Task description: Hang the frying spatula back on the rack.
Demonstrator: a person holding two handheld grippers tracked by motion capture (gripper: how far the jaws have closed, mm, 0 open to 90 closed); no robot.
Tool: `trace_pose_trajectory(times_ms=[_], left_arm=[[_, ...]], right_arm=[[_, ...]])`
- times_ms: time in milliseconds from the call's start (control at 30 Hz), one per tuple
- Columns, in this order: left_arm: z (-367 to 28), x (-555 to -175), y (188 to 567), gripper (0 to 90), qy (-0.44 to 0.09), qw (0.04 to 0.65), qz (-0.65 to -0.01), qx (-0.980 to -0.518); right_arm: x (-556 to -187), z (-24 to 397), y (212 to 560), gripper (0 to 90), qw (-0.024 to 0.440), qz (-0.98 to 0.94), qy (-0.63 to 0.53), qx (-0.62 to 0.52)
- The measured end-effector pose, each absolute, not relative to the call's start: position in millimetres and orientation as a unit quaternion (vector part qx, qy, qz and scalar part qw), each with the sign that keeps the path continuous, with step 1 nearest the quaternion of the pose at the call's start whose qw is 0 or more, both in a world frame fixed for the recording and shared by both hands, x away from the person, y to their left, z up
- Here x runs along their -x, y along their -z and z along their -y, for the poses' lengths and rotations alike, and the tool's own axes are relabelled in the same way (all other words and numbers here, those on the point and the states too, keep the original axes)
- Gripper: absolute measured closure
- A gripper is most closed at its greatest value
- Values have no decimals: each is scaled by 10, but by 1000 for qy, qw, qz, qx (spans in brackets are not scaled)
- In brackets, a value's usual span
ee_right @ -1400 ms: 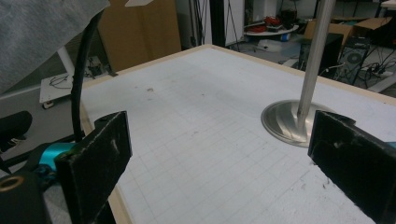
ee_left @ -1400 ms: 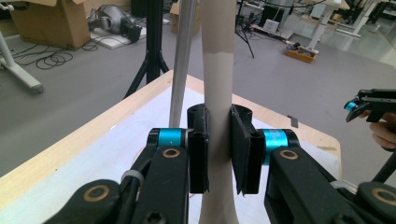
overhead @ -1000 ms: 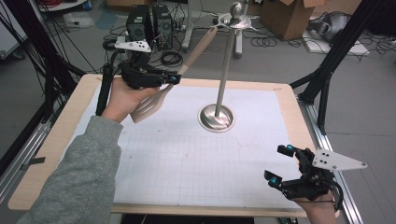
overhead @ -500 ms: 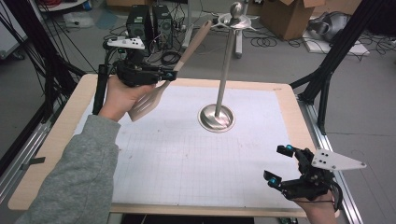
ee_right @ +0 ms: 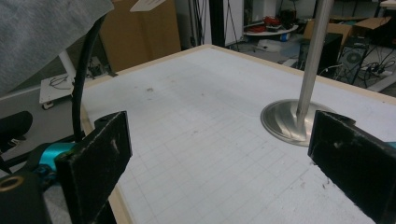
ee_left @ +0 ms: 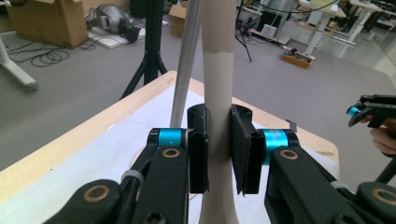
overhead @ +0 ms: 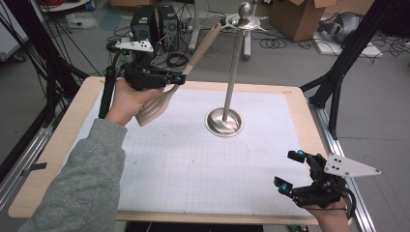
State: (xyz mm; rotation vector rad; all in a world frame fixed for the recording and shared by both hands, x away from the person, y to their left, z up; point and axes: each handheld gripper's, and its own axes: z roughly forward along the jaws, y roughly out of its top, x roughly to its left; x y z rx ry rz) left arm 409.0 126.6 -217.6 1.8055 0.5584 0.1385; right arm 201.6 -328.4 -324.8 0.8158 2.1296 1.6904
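Observation:
A beige slotted spatula is held up over the table's far left, its long handle slanting up towards the top of a metal stand. My left gripper is shut on the handle just above the blade. In the left gripper view the pads press both sides of the spatula handle, with the stand's pole just behind. My right gripper rests open at the table's front right corner, nothing between its jaws. The right gripper view has its jaws wide apart facing the stand's round base.
The white grid mat covers a wooden board. The stand's base sits at the mat's far middle. Black frame posts rise on both sides. Cardboard boxes and cables lie on the floor beyond.

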Motion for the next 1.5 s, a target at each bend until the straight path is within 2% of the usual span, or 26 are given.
trace_pose_trajectory(times_ms=[1500], left_arm=[[-959, -4142, 2290, 779, -58, 564, -242, -788]], right_arm=[[-2015, 3285, 3251, 50, 146, -740, -590, -288]])
